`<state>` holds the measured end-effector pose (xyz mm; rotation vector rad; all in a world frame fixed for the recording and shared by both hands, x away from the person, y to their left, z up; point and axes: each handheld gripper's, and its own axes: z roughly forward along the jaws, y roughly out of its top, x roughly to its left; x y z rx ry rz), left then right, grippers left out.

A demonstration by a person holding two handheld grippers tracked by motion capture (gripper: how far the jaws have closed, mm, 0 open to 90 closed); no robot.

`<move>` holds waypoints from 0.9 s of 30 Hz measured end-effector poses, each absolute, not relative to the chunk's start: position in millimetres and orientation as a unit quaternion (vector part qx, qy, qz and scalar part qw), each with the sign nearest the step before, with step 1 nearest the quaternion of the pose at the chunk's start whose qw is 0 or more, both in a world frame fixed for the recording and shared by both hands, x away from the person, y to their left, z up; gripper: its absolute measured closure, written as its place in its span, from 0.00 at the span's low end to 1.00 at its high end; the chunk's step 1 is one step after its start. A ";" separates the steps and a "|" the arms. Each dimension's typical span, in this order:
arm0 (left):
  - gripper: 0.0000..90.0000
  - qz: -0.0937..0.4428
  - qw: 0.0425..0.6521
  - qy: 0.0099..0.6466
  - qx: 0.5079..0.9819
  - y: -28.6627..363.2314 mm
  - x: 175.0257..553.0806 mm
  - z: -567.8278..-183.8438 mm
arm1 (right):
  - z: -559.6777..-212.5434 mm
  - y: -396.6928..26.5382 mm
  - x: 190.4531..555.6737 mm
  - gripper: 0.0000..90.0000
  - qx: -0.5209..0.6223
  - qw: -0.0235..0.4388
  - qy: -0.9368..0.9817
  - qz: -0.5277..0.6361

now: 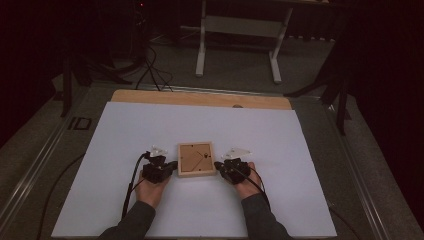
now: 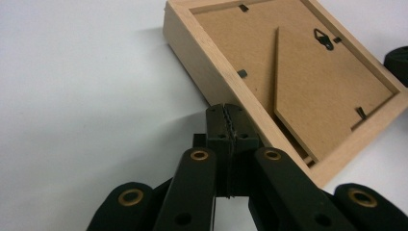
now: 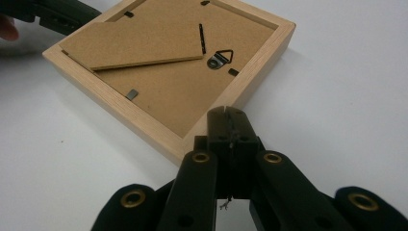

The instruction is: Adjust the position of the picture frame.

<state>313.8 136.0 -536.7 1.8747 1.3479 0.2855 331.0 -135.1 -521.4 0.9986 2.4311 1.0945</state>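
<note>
- Frame (image 1: 196, 159): lies back side up on the white sheet (image 1: 150, 130), between your two grippers.
- Left gripper (image 1: 172, 164): jaws pressed together on nothing, tips at the frame's left edge.
- Right gripper (image 1: 218, 165): jaws pressed together on nothing, tips at the frame's right edge.
- Hanger (image 3: 221, 58) and stand flap (image 3: 134, 43): on the frame's backing, flap lying flat.

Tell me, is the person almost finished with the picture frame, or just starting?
Just starting, it seems. The wooden picture frame already lies face down on the white sheet, back panel and folding stand up. Right now the left tool and right tool sit shut against opposite sides of it, holding nothing. The little metal tabs look unturned and the backing is in place, so any opening is left.
</note>
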 end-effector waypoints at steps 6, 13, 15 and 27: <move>0.99 0.110 0.396 0.523 0.747 136.0 306.3 -536.2 | -521.9 -137.5 327.1 1.00 0.343 0.141 0.848 0.378; 0.99 0.106 0.399 0.515 0.751 136.5 295.5 -533.8 | -522.5 -140.2 321.7 1.00 0.343 0.131 0.851 0.375; 0.99 0.106 0.398 0.516 0.751 135.8 293.6 -534.0 | -522.4 -140.6 320.3 1.00 0.344 0.131 0.852 0.374; 1.00 0.127 0.404 0.517 0.744 132.3 296.1 -531.6 | -523.4 -141.4 314.2 1.00 0.348 0.127 0.852 0.370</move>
